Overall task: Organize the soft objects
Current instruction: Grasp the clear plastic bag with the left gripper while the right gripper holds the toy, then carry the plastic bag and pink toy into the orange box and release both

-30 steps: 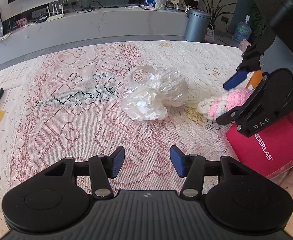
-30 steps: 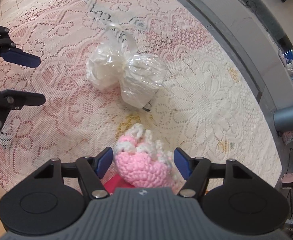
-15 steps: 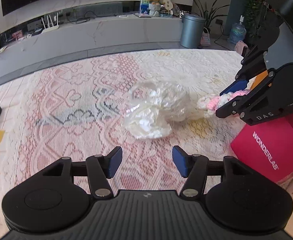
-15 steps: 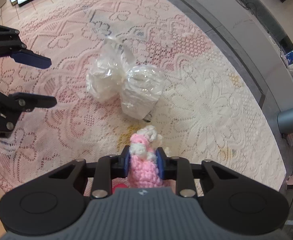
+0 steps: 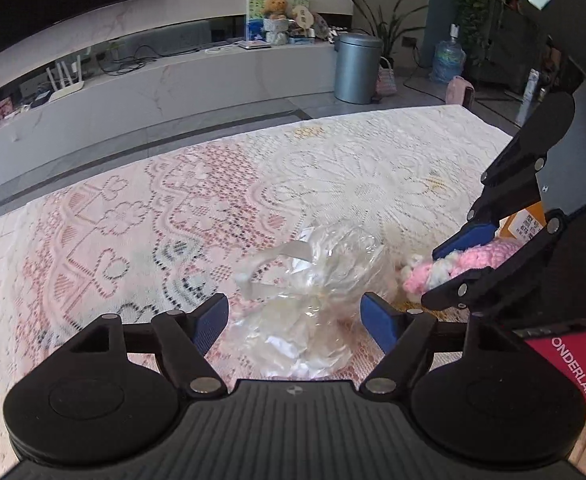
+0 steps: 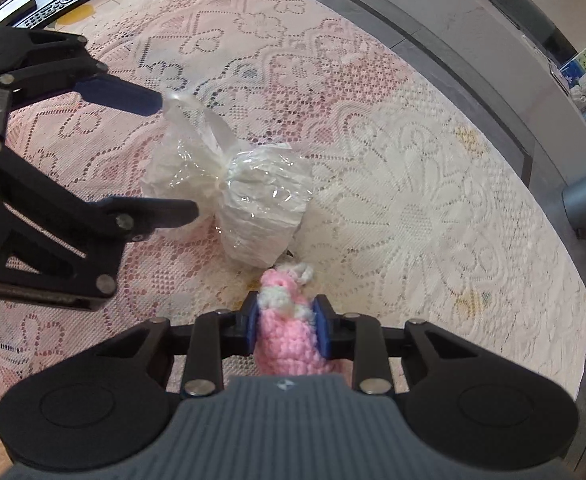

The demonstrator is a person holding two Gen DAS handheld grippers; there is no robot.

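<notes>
Left wrist view
- Left gripper (image 5: 295, 318): its jaws have just been opening and stand wide, one blue pad on each side of the plastic bag (image 5: 317, 280); neither pad presses on it.
- Bag location: on the lace tablecloth (image 5: 165, 220), just ahead of the left gripper, beside the pink knitted item (image 5: 453, 266).
- Bag handling: judged light, thin, crinkly and slippery; it will collapse under the pads. The bulging middle or the twisted neck with its loop handle looks the best hold.
- Right gripper (image 5: 449, 270): closed on the pink knitted item at the right edge.
- Red box (image 5: 573, 356): partly cut off by the frame and partly behind the right gripper; its lettering is incomplete.
- Bag contents: white and crumpled, not identifiable through the film.

Right wrist view
- Right gripper (image 6: 287, 330): narrow, both pads pressing the pink knitted item (image 6: 289, 344), which is squeezed between them.
- Knitted item handling: judged soft, light and springy, not fragile; yarn gives good friction. Its lower end is hidden behind the gripper body, so its full shape cannot be told.
- Left gripper (image 6: 175, 158): spread wide about the tied end of the plastic bag (image 6: 253, 200); contact with the loop cannot be determined.
- Remote controls (image 6: 73, 0): well apart at the far corner, partly cut off.
</notes>
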